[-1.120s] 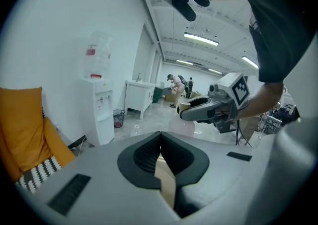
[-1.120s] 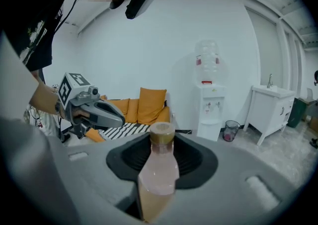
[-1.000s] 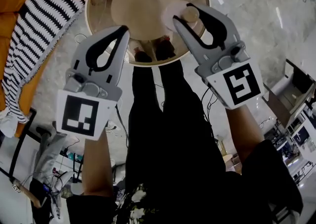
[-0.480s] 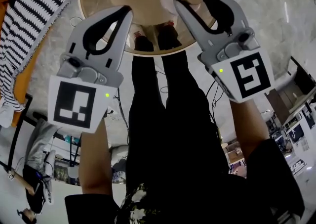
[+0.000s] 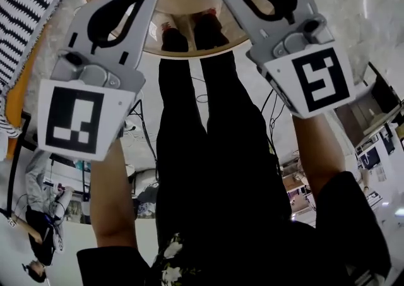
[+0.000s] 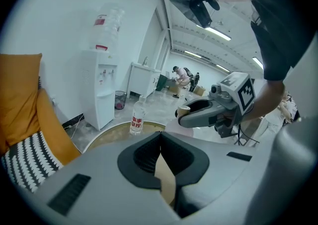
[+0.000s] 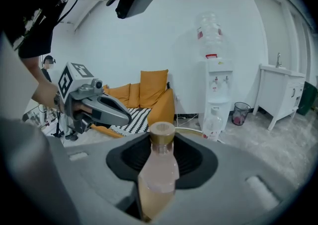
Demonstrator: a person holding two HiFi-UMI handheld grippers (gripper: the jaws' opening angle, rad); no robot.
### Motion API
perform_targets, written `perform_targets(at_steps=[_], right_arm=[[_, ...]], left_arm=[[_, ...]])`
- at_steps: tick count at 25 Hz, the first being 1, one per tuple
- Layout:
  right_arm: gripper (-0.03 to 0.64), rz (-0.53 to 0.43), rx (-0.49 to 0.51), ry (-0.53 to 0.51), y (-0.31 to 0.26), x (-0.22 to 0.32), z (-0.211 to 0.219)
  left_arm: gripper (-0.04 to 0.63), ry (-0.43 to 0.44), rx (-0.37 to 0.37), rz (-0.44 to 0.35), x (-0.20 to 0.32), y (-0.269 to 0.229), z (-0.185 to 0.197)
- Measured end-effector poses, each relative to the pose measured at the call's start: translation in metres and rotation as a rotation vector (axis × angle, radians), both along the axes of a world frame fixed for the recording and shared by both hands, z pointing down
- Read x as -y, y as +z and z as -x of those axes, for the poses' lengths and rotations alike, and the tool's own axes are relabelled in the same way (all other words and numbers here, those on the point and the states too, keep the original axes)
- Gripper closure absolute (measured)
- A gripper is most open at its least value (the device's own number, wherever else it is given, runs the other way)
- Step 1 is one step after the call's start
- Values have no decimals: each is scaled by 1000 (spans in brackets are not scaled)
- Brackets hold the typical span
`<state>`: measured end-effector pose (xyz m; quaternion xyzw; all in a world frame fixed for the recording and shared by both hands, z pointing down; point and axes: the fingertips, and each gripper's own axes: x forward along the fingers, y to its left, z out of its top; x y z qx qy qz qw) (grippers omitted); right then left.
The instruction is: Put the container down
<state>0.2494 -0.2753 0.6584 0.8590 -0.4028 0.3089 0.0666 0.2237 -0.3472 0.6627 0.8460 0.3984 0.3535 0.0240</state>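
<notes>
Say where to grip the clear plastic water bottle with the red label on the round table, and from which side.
Grip the clear plastic water bottle across its body at the red label, coming in level from the side. It stands upright on the round table, tall and narrow; the tapering neck would likely hold worse.

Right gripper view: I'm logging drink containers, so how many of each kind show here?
Capped bottle gripped between the jaws: 1
Clear plastic bottle: 1
Jug on the water dispenser: 1
Total: 3
</notes>
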Motion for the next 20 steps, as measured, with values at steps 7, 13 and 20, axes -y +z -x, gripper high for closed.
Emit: perform_targets(at_steps=[7,13,20], right_arm=[[482,7,18,5,21,3,-5],[482,19,11,-17,43,4,-14],[482,47,-9,-38,76,-3,-9]], left_arm=[[583,-5,-7,-2,1,17,-15],[583,-14,27,9,-9,40,-16],[583,-22,89,-5,-19,78,5]])
